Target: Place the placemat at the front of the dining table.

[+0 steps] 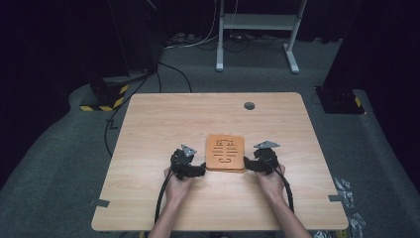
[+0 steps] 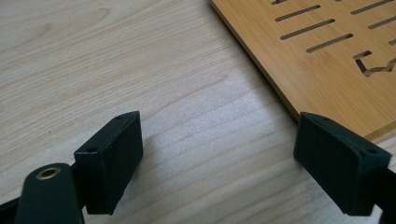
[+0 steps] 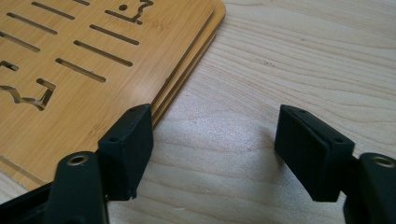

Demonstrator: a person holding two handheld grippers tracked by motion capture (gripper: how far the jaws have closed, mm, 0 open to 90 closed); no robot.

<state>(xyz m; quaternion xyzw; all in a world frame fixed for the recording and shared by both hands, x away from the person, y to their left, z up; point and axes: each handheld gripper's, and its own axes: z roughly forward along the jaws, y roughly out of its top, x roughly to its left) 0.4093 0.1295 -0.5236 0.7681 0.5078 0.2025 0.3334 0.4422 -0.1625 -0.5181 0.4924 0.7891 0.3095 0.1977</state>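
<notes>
My left tool [image 1: 200, 169] and right tool [image 1: 249, 164], both spread wide, flank the slotted bamboo board [image 1: 226, 152] lying flat mid-desk [image 1: 148, 129], so the grasp is not yet made and lifting remains.

One bamboo board [image 1: 225, 152]; two tools

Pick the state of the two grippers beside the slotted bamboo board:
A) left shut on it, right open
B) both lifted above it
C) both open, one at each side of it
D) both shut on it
C: the left gripper and right gripper flank the bamboo board, and each gripper view shows jaws spread wide with bare table between them.
</notes>
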